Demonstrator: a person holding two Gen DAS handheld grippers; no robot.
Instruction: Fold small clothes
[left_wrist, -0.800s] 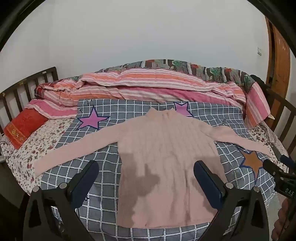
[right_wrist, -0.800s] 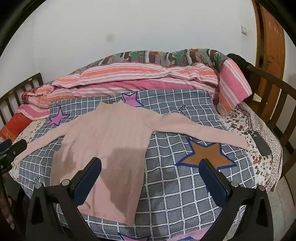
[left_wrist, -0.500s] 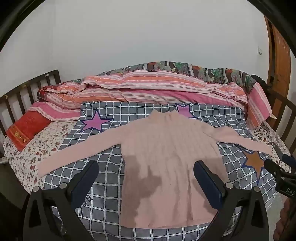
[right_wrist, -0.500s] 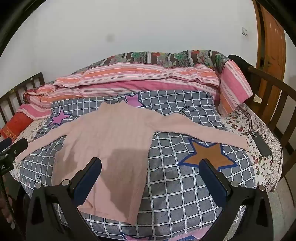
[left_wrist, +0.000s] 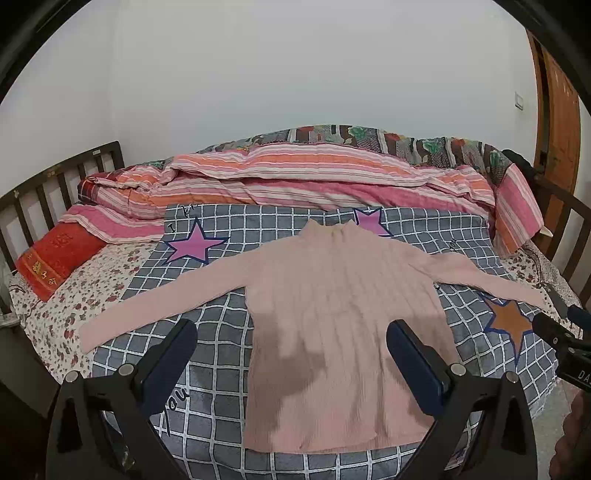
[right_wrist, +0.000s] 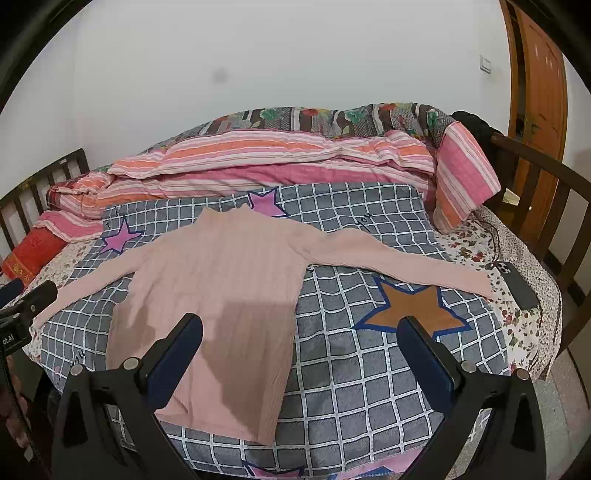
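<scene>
A pink sweater (left_wrist: 343, 317) lies flat, sleeves spread, on the bed's checked blanket (right_wrist: 369, 369). Both grippers hover with fingers wide apart, empty. Folding hasn't begun; next likely needs grasping a sleeve.

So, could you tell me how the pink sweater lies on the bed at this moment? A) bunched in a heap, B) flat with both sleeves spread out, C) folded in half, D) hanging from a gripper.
B: the sweater lies flat on the checked blanket, one sleeve stretched to each side, and neither open gripper touches it.
</scene>
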